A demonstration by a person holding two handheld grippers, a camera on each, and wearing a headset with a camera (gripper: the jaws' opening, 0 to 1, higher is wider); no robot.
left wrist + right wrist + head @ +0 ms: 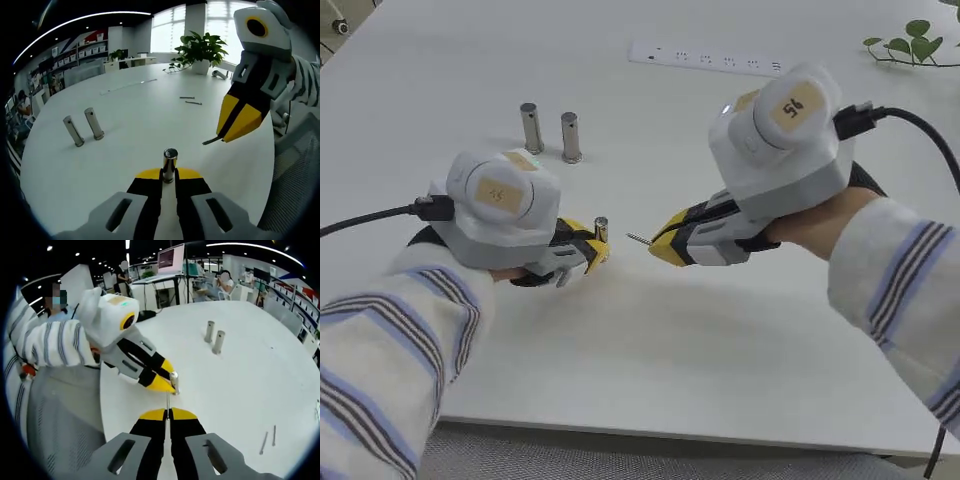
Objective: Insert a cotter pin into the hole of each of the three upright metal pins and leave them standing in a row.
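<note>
In the lower left of the head view, the left gripper (594,250) is pinching a metal pin (601,230) between its jaws and holding it upright over the white worktop (650,330). At centre right, the right gripper (660,243) is keeping its jaws pressed together on a cotter pin (638,238), whose tip is pointing at the held pin with a small gap showing. A second metal pin (531,127) and a third metal pin (570,137) are standing side by side in the upper left. Two spare cotter pins (263,442) are lying in the lower right of the right gripper view.
</note>
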